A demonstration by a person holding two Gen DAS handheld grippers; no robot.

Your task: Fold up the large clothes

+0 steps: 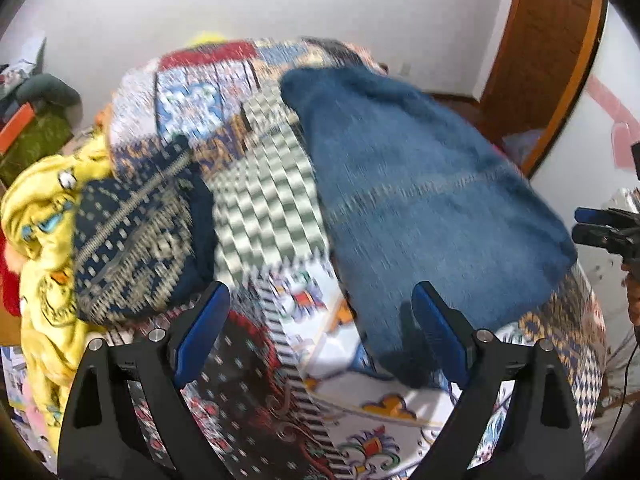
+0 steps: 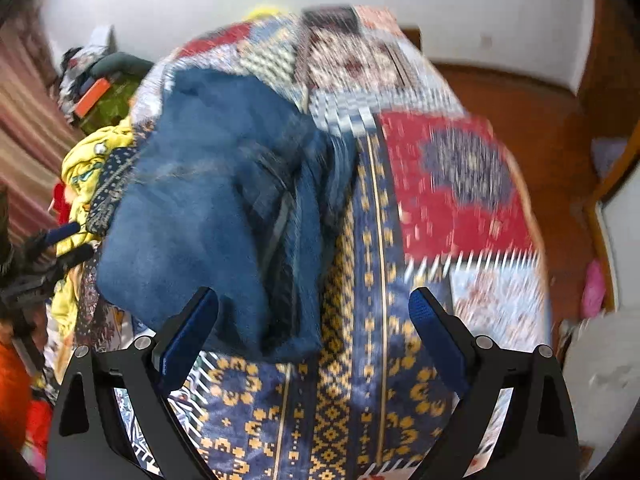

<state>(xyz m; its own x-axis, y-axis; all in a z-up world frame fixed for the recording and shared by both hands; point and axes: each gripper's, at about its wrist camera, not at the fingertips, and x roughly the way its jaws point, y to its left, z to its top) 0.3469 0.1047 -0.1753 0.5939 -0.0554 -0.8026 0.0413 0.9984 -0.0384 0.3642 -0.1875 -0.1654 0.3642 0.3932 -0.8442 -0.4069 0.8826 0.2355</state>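
Note:
A pair of blue jeans [image 1: 420, 200] lies folded lengthwise on the patterned bedspread [image 1: 264, 208]. It also shows in the right wrist view [image 2: 208, 208], bunched at its near end. My left gripper [image 1: 320, 320] is open and empty above the jeans' near left edge. My right gripper [image 2: 312, 328] is open and empty, just above the jeans' near end. The right gripper also shows in the left wrist view [image 1: 600, 228] at the far right, and the left gripper shows in the right wrist view [image 2: 60, 244] at the far left. Both views are motion-blurred.
A folded dark patterned garment [image 1: 136, 240] lies left of the jeans, beside a yellow printed garment [image 1: 44, 216] and red cloth. A cluttered side table [image 1: 28, 128] stands at the back left. A wooden door [image 1: 548, 56] and wooden floor [image 2: 520, 112] are to the right.

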